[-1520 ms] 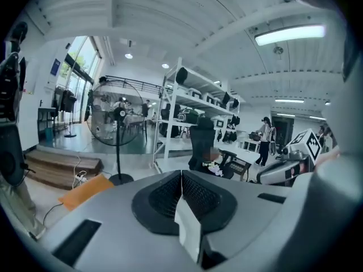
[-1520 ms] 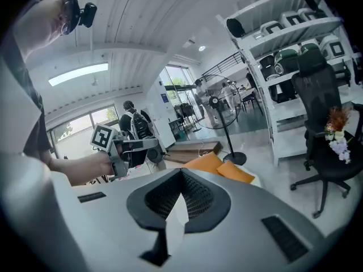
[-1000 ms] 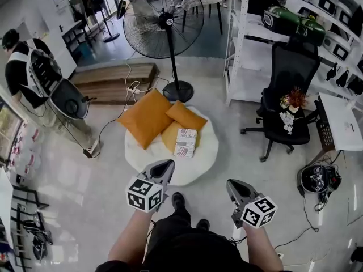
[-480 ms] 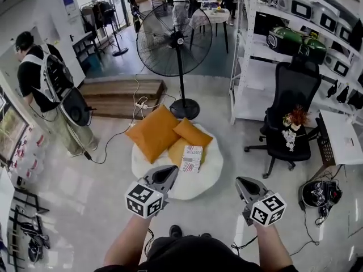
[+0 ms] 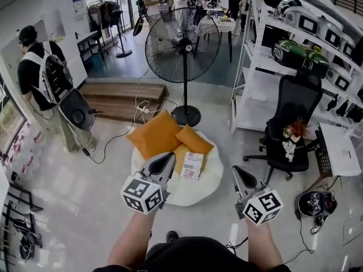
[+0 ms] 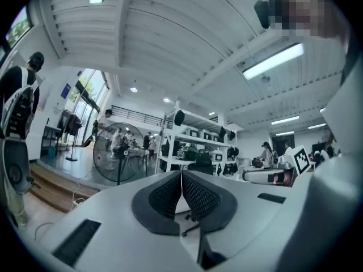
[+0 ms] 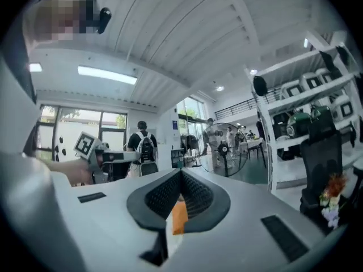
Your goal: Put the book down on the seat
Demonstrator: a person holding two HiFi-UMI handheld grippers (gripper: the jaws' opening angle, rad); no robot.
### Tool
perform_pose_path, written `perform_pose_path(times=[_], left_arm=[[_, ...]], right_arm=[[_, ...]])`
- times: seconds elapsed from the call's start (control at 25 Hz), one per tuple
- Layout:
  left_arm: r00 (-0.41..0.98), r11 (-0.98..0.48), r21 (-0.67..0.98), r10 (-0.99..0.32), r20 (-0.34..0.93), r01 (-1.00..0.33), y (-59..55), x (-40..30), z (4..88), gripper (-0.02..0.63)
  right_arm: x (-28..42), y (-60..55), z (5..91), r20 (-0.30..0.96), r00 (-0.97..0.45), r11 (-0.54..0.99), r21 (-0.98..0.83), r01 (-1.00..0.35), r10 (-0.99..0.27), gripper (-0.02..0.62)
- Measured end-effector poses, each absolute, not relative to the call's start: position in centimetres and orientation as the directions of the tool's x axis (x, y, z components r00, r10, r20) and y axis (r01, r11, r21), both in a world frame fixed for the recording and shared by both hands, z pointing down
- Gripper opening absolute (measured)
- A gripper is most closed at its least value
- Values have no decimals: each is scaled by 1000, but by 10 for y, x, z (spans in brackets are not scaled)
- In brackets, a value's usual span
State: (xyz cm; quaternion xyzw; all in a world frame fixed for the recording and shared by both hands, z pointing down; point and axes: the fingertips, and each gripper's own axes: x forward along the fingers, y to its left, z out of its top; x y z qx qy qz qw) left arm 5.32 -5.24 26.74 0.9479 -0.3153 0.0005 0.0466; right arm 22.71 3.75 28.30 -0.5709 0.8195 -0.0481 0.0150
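The book [image 5: 193, 166], white with print on its cover, lies flat on the round white seat [image 5: 210, 183], against the orange cushions [image 5: 156, 135]. Neither gripper touches it. My left gripper [image 5: 168, 157] hovers above the seat's near left rim, shut and empty. My right gripper [image 5: 237, 171] hangs above the floor just right of the seat, also shut with nothing held. In the left gripper view the jaws [image 6: 181, 175] meet at their tips. In the right gripper view the jaws [image 7: 181, 177] meet too, and an orange cushion [image 7: 179, 217] shows through the gap behind the tips.
A big standing fan [image 5: 184, 50] rises behind the seat. A black office chair [image 5: 289, 135] and white shelves [image 5: 295, 55] stand at the right. A person with a backpack [image 5: 39, 84] is at the left by a wooden platform [image 5: 122, 95]. Cables cross the floor.
Both grippers have risen and now point more level, away from the seat. The head view has tilted up, showing more of the room. The book stays on the seat.
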Motion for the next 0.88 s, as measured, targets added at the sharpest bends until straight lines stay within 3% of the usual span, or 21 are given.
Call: perform_pose_path(times=[0.08,0.44,0.64,0.88], left_arm=[[805,-799,102,-592,40,-593,-53,47,278,5],[839,-847,-25,-529,126,-531,-51,42,302,3],[866,-870,40,-482,131,-491,-51,44,298,2],[843,-851,27,-516,150,-525,-62,32,303,2]], right_arm=[[214,41,289,60,-366,364,-38,-931,-929,8],[212,48,317,94,-361,349,-128,-928,-928,8],[210,46,318,100,-354,340,-132,-931,-930,8],[196,40,319,99,-364,348,-146,-926,-926,8]])
